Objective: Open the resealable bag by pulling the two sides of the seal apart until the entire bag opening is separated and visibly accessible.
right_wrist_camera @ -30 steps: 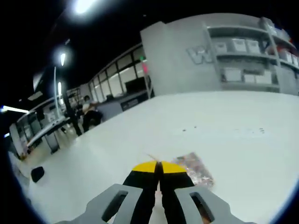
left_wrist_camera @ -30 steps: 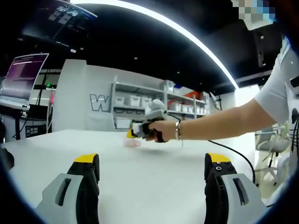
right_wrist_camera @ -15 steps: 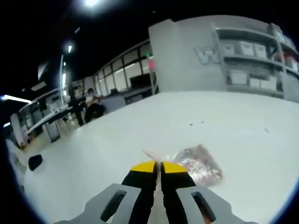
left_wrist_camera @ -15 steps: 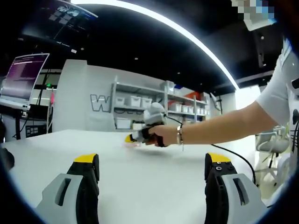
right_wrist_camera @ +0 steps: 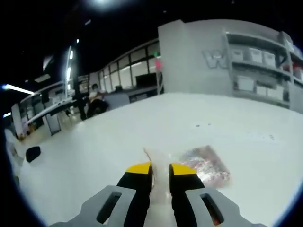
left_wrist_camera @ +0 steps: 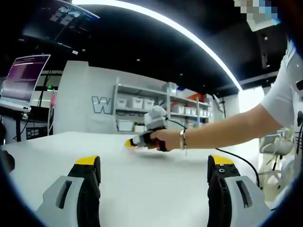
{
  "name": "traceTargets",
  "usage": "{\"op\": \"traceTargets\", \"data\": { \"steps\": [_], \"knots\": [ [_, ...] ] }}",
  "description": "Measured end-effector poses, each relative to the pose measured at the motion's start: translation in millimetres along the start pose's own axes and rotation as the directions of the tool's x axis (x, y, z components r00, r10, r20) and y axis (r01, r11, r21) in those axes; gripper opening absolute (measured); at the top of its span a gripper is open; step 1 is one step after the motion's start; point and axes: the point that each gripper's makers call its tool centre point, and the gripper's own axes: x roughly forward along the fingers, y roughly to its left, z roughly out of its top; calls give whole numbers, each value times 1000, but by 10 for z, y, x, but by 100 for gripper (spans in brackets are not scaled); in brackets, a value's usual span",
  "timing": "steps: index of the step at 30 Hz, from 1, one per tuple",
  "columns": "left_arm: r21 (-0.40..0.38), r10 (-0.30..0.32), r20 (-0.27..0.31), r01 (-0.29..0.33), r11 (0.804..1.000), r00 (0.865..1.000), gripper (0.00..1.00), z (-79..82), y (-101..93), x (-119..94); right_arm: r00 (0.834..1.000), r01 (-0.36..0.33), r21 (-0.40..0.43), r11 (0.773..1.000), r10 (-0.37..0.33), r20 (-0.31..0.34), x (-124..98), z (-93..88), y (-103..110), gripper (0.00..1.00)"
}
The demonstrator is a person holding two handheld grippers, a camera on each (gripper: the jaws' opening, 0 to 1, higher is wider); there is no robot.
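Parted since earlier: right hand-held gripper [right_wrist_camera: 161,169], released over bag [right_wrist_camera: 201,163] | left hand-held gripper [left_wrist_camera: 154,161] spread wide

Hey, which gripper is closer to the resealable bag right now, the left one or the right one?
Right. The right gripper sits at the resealable bag, jaws slightly parted by its near edge on the table. The left gripper hangs back, jaws wide open, across the table from it.

A white table [left_wrist_camera: 151,179] stands before grey shelving [left_wrist_camera: 142,106] with bins, and a lit monitor [left_wrist_camera: 21,78] beside.
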Motion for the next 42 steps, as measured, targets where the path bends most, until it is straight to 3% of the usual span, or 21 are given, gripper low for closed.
{"op": "traceTargets", "data": {
  "steps": [33, 38, 42],
  "knots": [
    [-5, 9, 8, -9, 1000, 1000, 92, 10, 15, -19, 999, -23, -159, 987, 28, 28, 58, 49, 94, 48],
    [-6, 11, 10, -11, 1000, 1000, 92, 14, 21, -20, 999, 5, -155, 988, 4, 52, 45, 89, 56, 67],
    [-9, 12, 12, -12, 1000, 1000, 92, 22, 26, -21, 998, 11, -147, 989, -1, 63, 35, 107, 56, 73]
  ]
}}
